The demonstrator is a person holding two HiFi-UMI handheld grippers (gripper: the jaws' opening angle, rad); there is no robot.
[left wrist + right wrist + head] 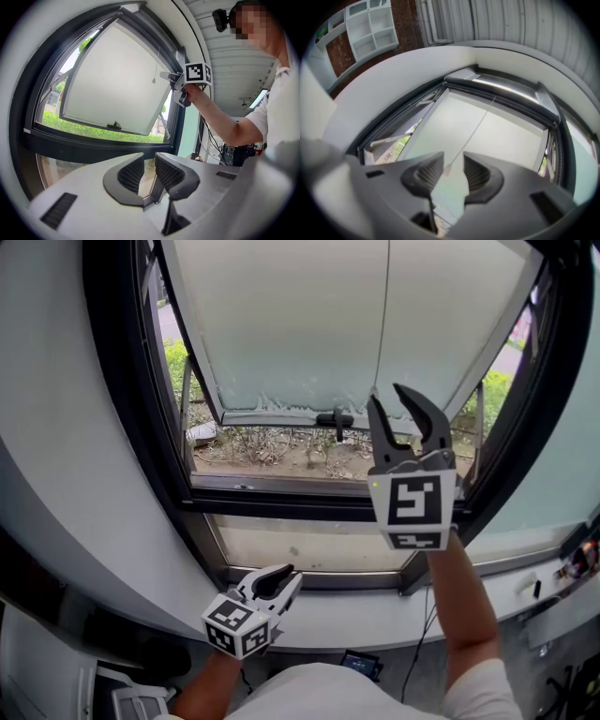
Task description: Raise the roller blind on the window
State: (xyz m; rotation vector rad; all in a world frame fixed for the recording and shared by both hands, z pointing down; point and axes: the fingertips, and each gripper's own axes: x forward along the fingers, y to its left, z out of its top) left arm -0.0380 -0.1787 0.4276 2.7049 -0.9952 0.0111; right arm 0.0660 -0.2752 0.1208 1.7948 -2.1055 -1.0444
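Right hand-held gripper [386,396]: raised in front of the dark-framed window with its frosted, outward-tilted sash [281,324]. Its jaws are wide apart and clamped on nothing. The thin white pull cord [476,126] of the roller blind hangs down the middle of the pane. Its small end toggle [446,168] lies in line with the jaw gap, close to one pad, and appears untouched.

The blind itself shows only as a pale bar [504,86] along the top of the frame, apparently rolled most of the way up.

Left hand-held gripper [287,576]: low, near the white sill [375,620], jaws partly apart, empty.

Hazards from this state:
- The cord hangs free. A draught through the open sash may swing it out of the gap, so the jaws close on air.
- Gripping only the toggle tip risks slippage under tension.
- An oblique pull may wind the fabric askew.
- A released spring roller may snap up and whip the cord.
- The cord may snag on the black sash handle [336,418]
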